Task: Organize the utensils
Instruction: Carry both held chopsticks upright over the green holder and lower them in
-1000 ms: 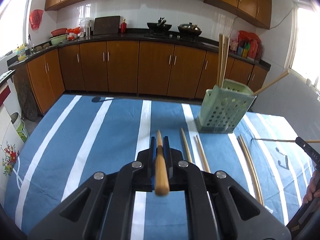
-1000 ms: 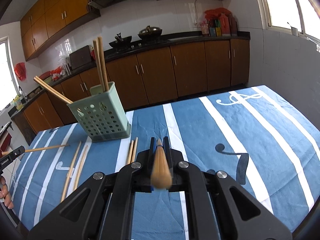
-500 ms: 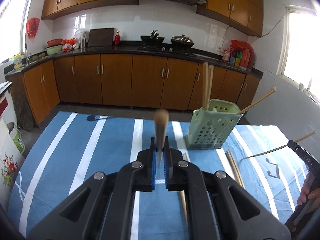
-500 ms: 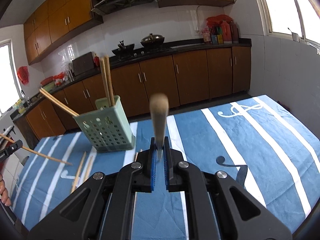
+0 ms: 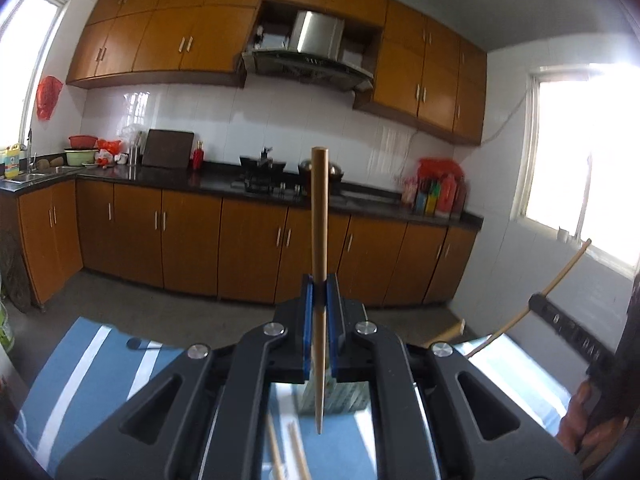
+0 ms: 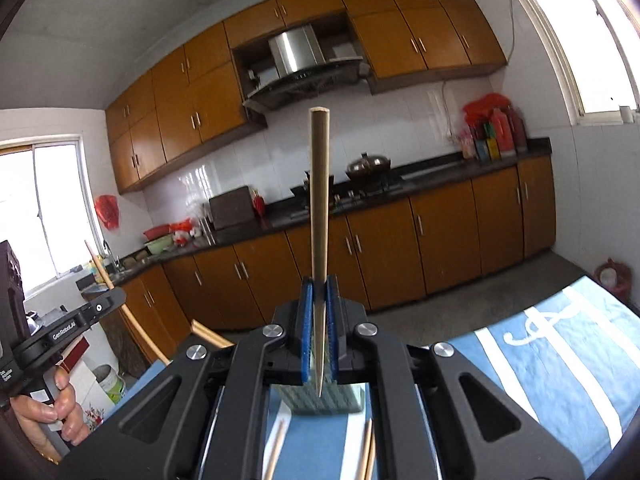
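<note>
left gripper (image 5: 319,322): black, blue pads, silver screws | right gripper (image 6: 320,320): same

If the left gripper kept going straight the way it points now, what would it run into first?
Probably nothing close. The left gripper, shut on a chopstick, points level across the open floor at the lower cabinets. The green holder sits below that line, though depth is unclear.

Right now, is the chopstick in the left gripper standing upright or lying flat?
Upright. In the left wrist view the chopstick stands vertical, thick end up, narrow tip pointing down, pinched between the blue pads of the left gripper.
</note>
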The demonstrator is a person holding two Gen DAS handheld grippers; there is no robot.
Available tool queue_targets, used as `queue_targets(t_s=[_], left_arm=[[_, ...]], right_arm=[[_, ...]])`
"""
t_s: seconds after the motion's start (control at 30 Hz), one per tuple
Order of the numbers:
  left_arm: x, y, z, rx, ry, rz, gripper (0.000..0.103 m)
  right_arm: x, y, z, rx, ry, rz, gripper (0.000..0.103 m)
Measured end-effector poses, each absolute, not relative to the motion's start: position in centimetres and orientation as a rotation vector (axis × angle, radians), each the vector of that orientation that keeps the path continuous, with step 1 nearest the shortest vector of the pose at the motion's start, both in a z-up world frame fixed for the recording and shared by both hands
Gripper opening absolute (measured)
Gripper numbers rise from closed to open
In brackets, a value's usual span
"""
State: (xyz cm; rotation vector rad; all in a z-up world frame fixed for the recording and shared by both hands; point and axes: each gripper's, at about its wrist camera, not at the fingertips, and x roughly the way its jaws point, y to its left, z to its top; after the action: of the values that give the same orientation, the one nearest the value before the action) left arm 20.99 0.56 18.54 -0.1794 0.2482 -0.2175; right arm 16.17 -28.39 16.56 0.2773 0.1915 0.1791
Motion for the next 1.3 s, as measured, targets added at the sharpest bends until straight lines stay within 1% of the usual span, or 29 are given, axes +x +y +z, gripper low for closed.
queue_targets(t_s=[0.17,0.3,0.53,0.73,0.87,1.2,1.3], left_arm=[[23.5,-0.4,20.0,-0.274,0.149,-0.170,0.007],[26.2,-1.4,19.0,-0.273,0.116,-0.095,0.007],[30.1,-1.9,16.5,-0.312,0.144,-0.075,0.007],[32.1,-2.1,14.4,-0.308,0.186,-0.080,0.007],[32.7,-2.1,12.9,-0.308,0.222,-0.088,0.007],[32.4,-2.4,11.9,-0.286,0.246,-0.091,0.008],[32.6,-2.4,11.8,-0.288,0.259,-0.090,0.008]], right_arm=[[19.7,-27.3,16.7,0.275,0.185,0.156,0.007],[22.2,-26.3,15.6,0.254,0.210,0.147,0.007],[25.6,-25.0,13.2,0.249,0.279,0.138,0.007],[26.2,-24.8,11.7,0.258,0.314,0.148,0.007],[26.1,-24.7,11.6,0.252,0.314,0.151,0.007],[26.4,-24.9,12.3,0.269,0.289,0.115,0.007],[27.0,-24.4,12.2,0.237,0.326,0.126,0.008]])
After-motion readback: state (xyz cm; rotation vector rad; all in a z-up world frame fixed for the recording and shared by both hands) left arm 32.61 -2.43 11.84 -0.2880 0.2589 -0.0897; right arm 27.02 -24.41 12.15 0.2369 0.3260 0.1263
